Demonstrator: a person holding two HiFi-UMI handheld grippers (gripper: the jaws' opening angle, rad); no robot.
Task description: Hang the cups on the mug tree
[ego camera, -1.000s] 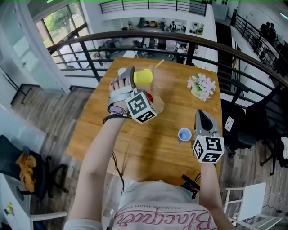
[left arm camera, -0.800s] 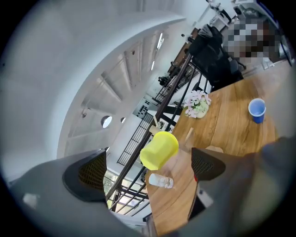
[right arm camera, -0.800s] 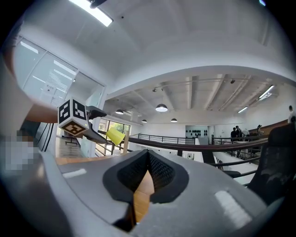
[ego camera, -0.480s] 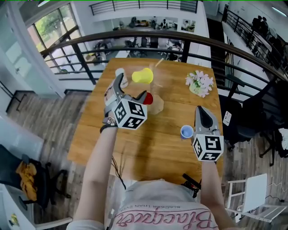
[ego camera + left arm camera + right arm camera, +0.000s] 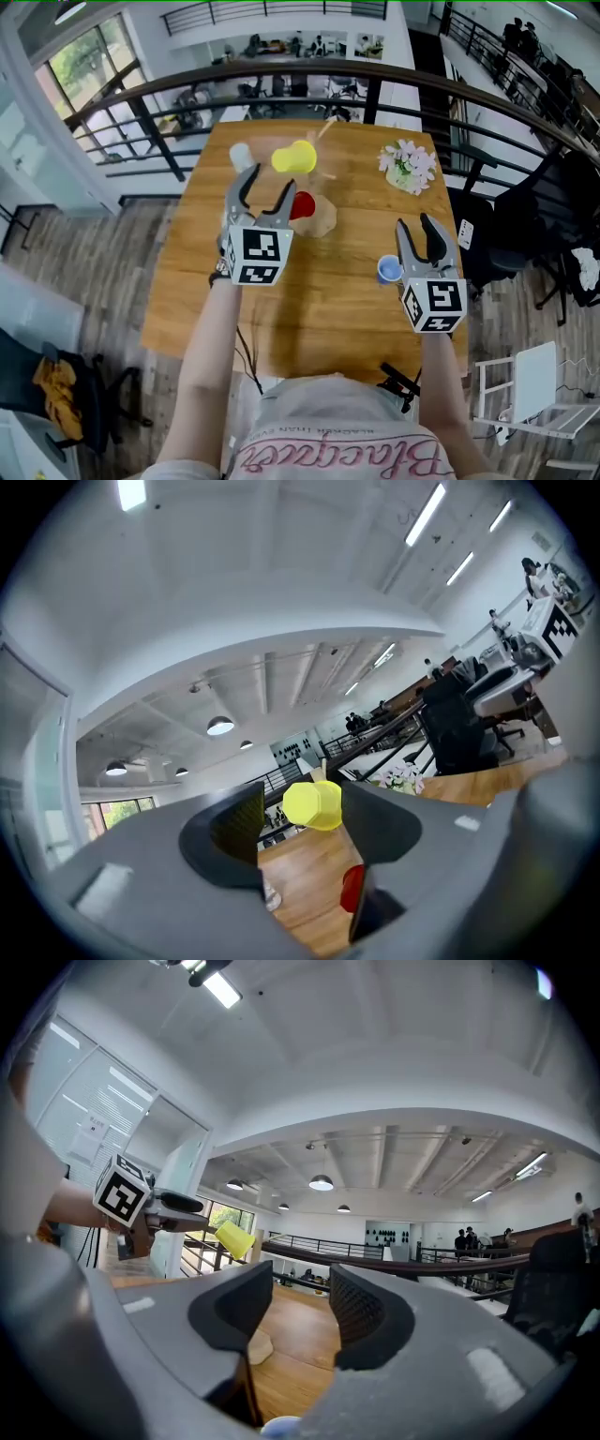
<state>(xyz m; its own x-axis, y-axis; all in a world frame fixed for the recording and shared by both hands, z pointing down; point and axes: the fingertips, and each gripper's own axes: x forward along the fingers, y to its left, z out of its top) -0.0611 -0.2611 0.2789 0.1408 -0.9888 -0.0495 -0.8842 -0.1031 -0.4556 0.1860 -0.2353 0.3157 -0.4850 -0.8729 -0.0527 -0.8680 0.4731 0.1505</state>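
A yellow cup (image 5: 295,157) hangs on the wooden mug tree (image 5: 320,221) at the table's far middle; a red cup (image 5: 302,205) sits low by the tree's base. My left gripper (image 5: 263,190) hovers just left of the tree, open; its jaws have just been closing with nothing between them. In the left gripper view the yellow cup (image 5: 314,803) shows beyond the gap. A blue cup (image 5: 388,269) stands on the table left of my right gripper (image 5: 419,230), whose jaws have just been opening and hold nothing. Its rim (image 5: 279,1426) peeks below the right gripper (image 5: 300,1312).
A pot of pink and white flowers (image 5: 407,167) stands at the table's far right. A pale cup (image 5: 241,156) sits at the far left. A black railing (image 5: 394,80) curves behind the wooden table (image 5: 309,309). A white chair (image 5: 525,403) is at my right.
The left gripper has rolled upright and drawn back from the yellow cup, its jaws narrower. The right gripper's jaws, shut before, now stand apart. The yellow cup stays on the tree.
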